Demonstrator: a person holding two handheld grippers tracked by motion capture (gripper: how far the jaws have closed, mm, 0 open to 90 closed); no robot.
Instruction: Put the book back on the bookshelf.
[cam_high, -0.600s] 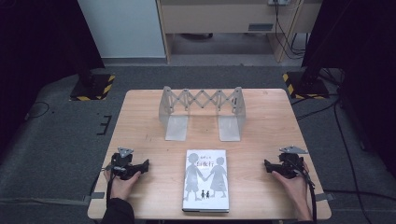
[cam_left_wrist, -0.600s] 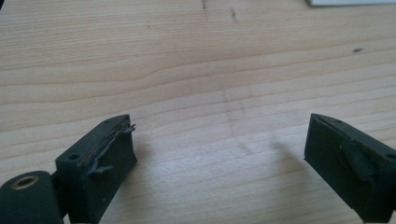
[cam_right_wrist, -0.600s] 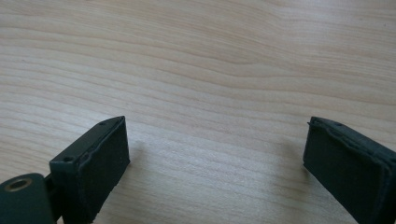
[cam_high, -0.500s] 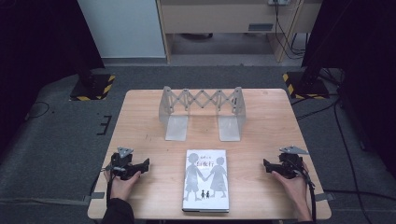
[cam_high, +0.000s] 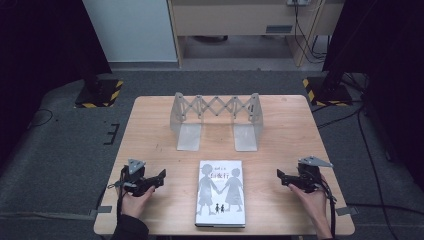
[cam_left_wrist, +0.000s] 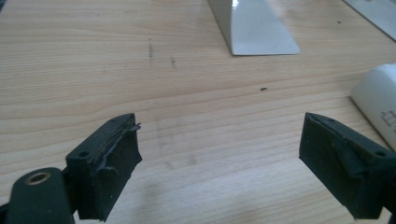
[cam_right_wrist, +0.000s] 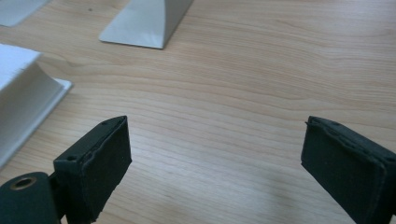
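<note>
Book: a white hardcover book (cam_high: 220, 193) lies flat and closed at the near middle of the table, cover up, two grey figures holding hands printed on it. Its near edge lies close to the table's near edge.
Book in gripper views: its corner shows at the right edge of the left gripper view (cam_left_wrist: 377, 105) and its spine side at the left edge of the right gripper view (cam_right_wrist: 21, 100).
Left gripper: the left gripper (cam_high: 159, 176) rests on the table left of the book, apart from it, jaws wide apart with only bare wood between them.
Right gripper: the right gripper (cam_high: 281, 176) sits right of the book, also apart from it, jaws spread wide and empty.
Change: against the two earlier high views nothing has visibly shifted; both grippers and the book lie where they did.
Meaning: the work looks not yet begun; the likely first move is closing in on the book from both sides.
Bookstand: a grey extendable bookstand (cam_high: 216, 118) stands beyond the book, well apart, empty, its two foot plates pointing toward the person.
Surface: light wooden table (cam_high: 300, 125), a few dark scuffs.
Room: grey carpet, dark curtains at both sides, a pale cabinet at the back.
</note>
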